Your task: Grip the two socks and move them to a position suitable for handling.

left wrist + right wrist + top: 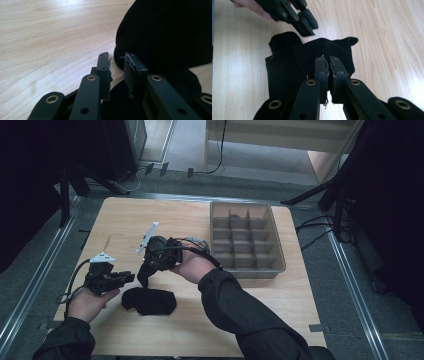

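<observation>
My right gripper (pixel 148 265) is above the table's middle, tilted down and to the left. In the right gripper view my right gripper (pixel 328 60) is shut on a fold of a black sock (pixel 324 48), and a strip of black sock (pixel 144 277) hangs from it. A black bundle (pixel 150 301) lies on the wood just below; I cannot tell whether it is the same piece. My left gripper (pixel 129 278) is at the bundle's left edge. In the left gripper view my left gripper (pixel 117 58) is open by a narrow gap, with nothing pinched and the black cloth (pixel 165 35) right ahead.
A grey tray (pixel 278 242) with several compartments stands at the table's far right. The wooden table (pixel 125 217) has bare room at the far left. The left gripper (pixel 297 17) and a hand (pixel 249 5) are at the top of the right gripper view.
</observation>
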Motion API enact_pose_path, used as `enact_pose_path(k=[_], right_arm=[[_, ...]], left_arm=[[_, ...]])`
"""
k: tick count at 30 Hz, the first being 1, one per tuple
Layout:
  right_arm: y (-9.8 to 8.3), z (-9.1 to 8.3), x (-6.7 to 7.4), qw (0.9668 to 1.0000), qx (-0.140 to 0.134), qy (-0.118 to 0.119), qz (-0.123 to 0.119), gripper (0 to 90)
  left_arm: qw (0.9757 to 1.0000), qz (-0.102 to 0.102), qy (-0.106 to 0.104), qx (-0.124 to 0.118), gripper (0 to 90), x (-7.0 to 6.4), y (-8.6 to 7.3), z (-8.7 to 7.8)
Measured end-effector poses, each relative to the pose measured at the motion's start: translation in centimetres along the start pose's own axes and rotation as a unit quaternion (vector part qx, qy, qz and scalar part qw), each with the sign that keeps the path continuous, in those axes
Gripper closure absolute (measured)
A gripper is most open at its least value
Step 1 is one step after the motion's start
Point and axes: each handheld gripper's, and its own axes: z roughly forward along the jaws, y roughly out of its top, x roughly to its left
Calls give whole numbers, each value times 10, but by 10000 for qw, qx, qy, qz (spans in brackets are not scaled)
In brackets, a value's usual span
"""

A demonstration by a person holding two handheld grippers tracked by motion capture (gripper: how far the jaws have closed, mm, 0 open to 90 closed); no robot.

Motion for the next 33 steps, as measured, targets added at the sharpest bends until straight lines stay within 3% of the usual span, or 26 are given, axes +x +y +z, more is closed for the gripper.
enact_pose_path(k=[8,14,20,27,31,33], right_arm=[[8,-9,2,9999,-116,4,-67,856],[6,6,4,10000,-36,82,13,855],[2,26,4,9998,1,204,82,855],[5,32,5,9995,13,263,150,837],[11,40,5,9989,-154,286,339,697],[13,42,6,9985,-237,306,377,678]], left_arm=[[9995,142,-239,-152,721,-20,12,13],[9994,234,-245,115,718,-21,11,26],[9991,167,-116,368,708,-9,6,26],[9992,46,257,295,693,11,2,4],[9987,-82,436,246,673,20,-1,-11],[9984,-165,498,188,666,25,-3,-18]])
